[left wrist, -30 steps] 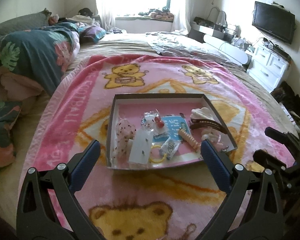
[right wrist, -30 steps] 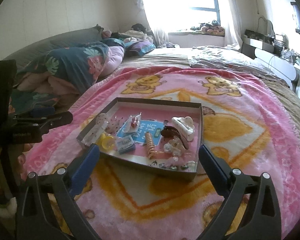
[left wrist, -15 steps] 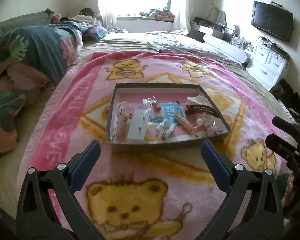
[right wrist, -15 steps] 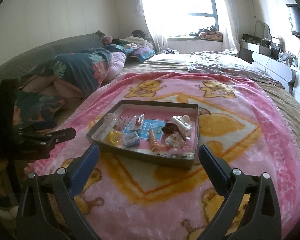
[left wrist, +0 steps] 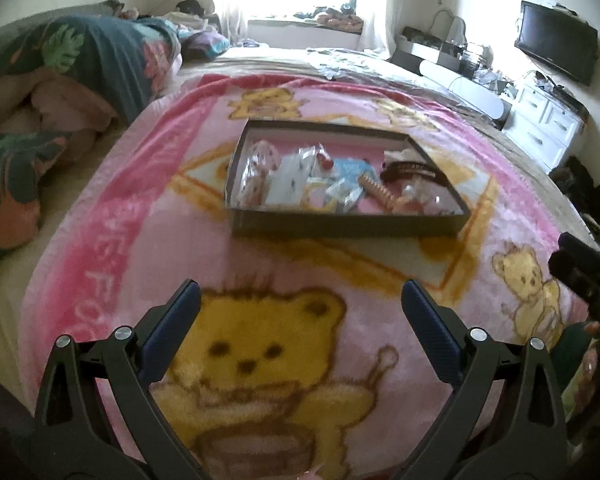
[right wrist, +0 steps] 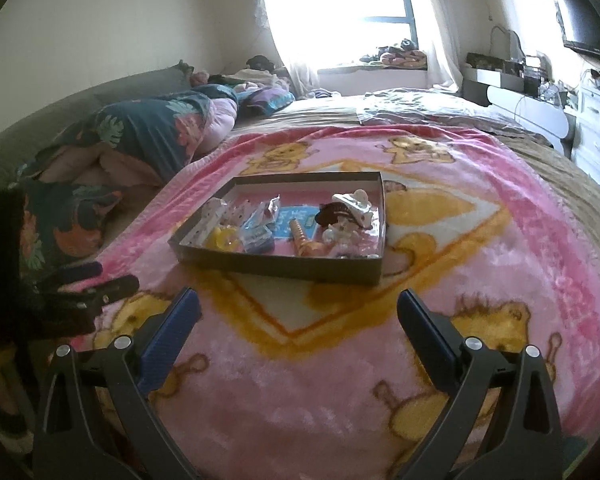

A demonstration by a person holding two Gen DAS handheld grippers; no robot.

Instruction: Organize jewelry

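Observation:
A shallow dark tray with a pink floor lies on a pink teddy-bear blanket on the bed. It holds several hair clips and small packets: a brown claw clip, a white clip, a yellow ring, a beige spiral clip. My left gripper is open and empty, well short of the tray. My right gripper is open and empty, also short of the tray. Each gripper shows at the edge of the other's view.
The pink blanket covers the near bed. A rumpled floral quilt lies to the left. A white dresser and a wall TV stand at the right. A bright window is at the back.
Both grippers have drawn back from the tray toward the foot of the bed; the tray now sits farther off. Both stay open and empty.

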